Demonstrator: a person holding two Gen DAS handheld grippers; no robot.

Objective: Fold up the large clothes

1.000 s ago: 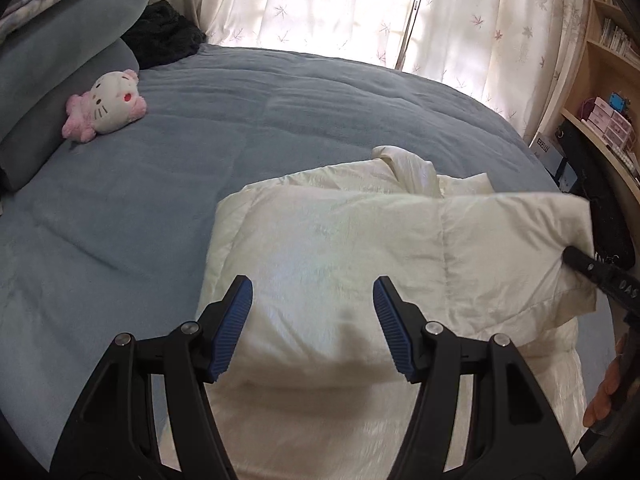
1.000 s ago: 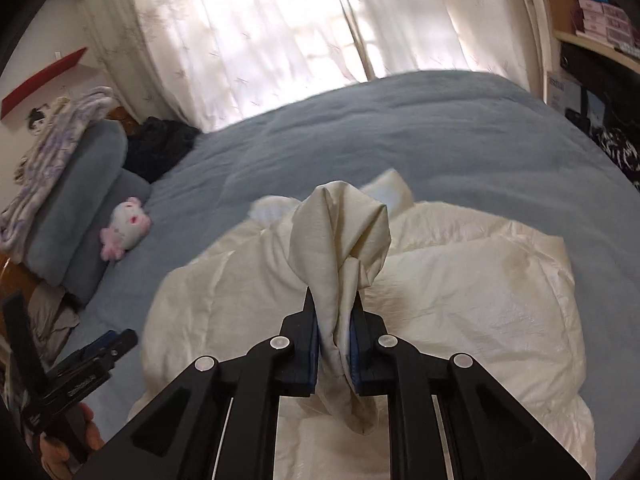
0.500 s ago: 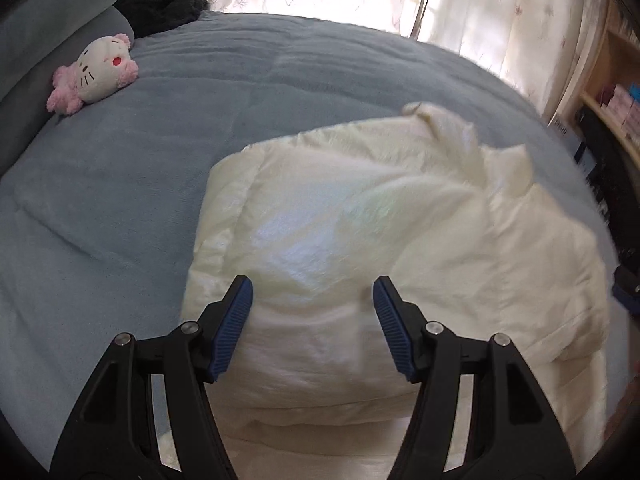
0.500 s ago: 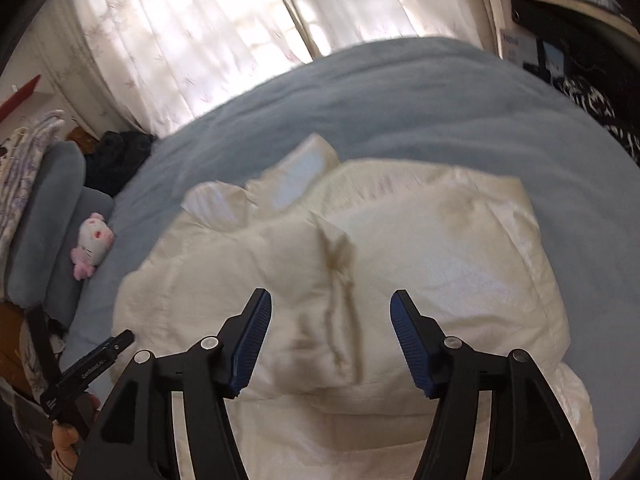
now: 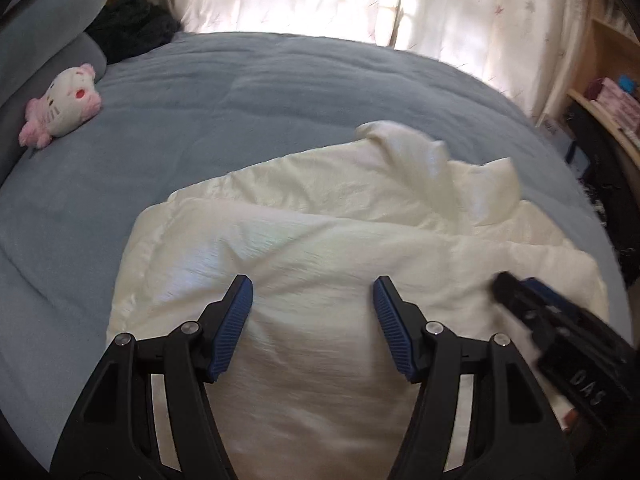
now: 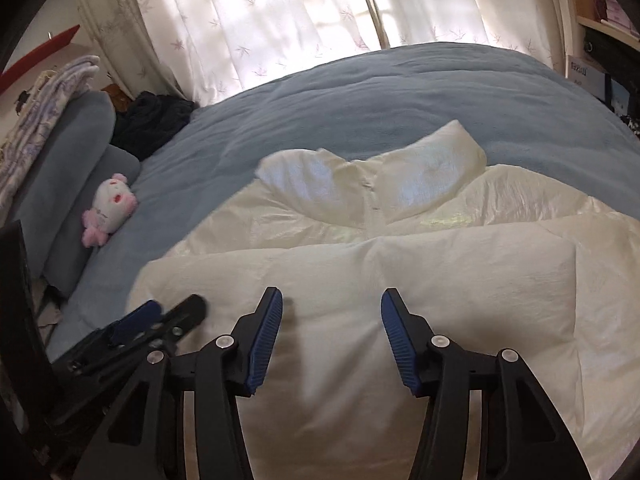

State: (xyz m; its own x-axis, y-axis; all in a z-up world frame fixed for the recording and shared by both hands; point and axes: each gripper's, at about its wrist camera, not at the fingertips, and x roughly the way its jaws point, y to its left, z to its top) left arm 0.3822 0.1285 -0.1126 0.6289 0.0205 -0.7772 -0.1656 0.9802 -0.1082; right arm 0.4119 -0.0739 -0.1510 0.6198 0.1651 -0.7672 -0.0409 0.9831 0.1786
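A cream puffy jacket (image 5: 320, 240) (image 6: 420, 276) lies on the blue bed cover (image 5: 240, 96), folded over itself, with its collar (image 6: 400, 176) at the far end. My left gripper (image 5: 312, 284) hangs open just above the near folded layer, with nothing pinched between the blue pads. My right gripper (image 6: 332, 294) hovers over the same layer to its right. Its jaws are closing, still wide apart, and hold nothing. Each gripper shows in the other's view: the right gripper (image 5: 524, 296) at the jacket's right edge, the left gripper (image 6: 172, 316) at its left edge.
A pink and white plush toy (image 5: 64, 104) (image 6: 108, 208) leans against grey pillows (image 5: 48, 12) at the left. A dark garment (image 6: 152, 120) lies by the curtains. A shelf with boxes (image 5: 612, 100) stands right of the bed. Bare blue cover (image 6: 400, 88) stretches beyond the jacket.
The right gripper let go of the bunched cream fabric and opened; that fabric now lies flat on the jacket. Both grippers have sunk closer to the jacket.
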